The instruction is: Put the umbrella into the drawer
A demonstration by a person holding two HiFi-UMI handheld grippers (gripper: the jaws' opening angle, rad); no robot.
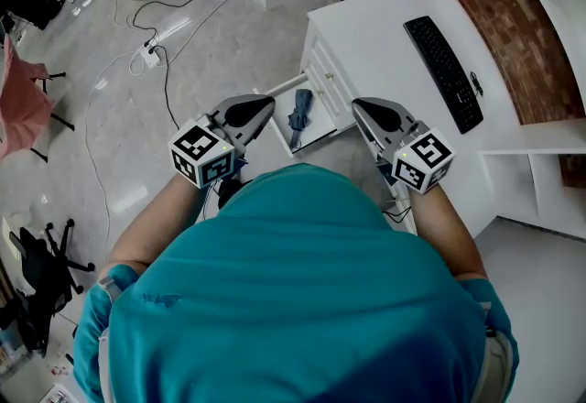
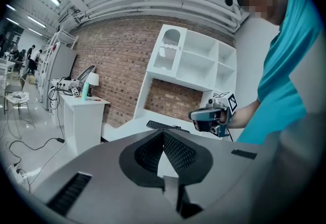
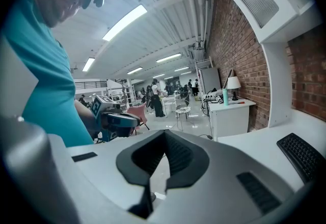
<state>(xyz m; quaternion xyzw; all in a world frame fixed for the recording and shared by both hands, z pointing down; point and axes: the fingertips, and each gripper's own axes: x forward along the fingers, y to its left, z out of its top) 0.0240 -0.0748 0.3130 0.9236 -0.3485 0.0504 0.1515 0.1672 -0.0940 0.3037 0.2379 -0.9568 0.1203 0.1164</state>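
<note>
White bench (image 1: 385,35) fills the upper right of the head view, with a black keyboard (image 1: 444,71) lying on its top. From its front edge the drawer (image 1: 319,130) stands pulled out toward the person, left open so that things can go in from above.

The left tool (image 1: 265,106) and the right tool (image 1: 360,106) hang on either side of that drawer, both pointing roughly level and slightly down at it. Each has its jaws pressed together with nothing between them, as each tool's own view shows. Neither touches the drawer. I judge they are held back this way because nothing is left to carry.

The dark blue folded umbrella (image 1: 299,113) lies inside the open drawer, lengthwise along it, well apart from both tools. It is small in the head view, so it seems to sit wholly within the walls, though I cannot be sure. If so, the placing is done and the drawer is not yet pushed shut.
</note>
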